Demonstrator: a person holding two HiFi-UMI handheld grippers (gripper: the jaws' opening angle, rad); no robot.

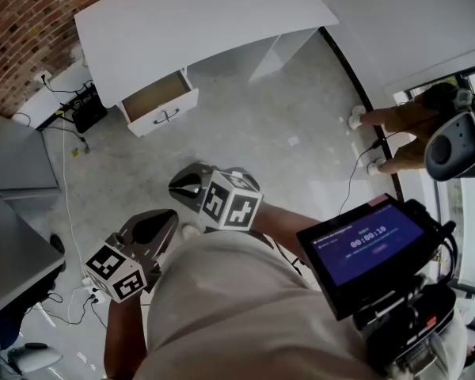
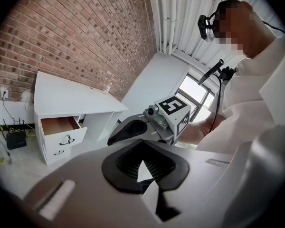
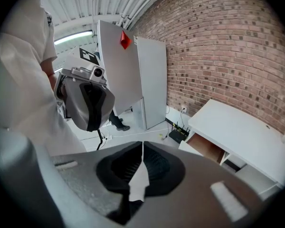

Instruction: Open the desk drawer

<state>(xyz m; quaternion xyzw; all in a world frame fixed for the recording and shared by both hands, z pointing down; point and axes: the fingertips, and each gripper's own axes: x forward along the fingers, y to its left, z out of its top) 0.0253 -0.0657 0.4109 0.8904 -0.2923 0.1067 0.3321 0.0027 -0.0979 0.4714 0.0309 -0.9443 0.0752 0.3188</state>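
Drawer [image 1: 160, 101] already pulled out, far ahead of both grippers | right gripper [image 3: 142, 148] a bit nearer than left gripper [image 2: 142, 146] | fingers [image 3: 161, 170] together on both, holding nothing

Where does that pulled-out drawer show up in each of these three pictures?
Head view: open drawer, upper left, under the white desk.
Left gripper view: drawer at far left, mid-height.
Right gripper view: drawer right of centre, below the desk top.
Shared landmark: the brick wall behind the desk.
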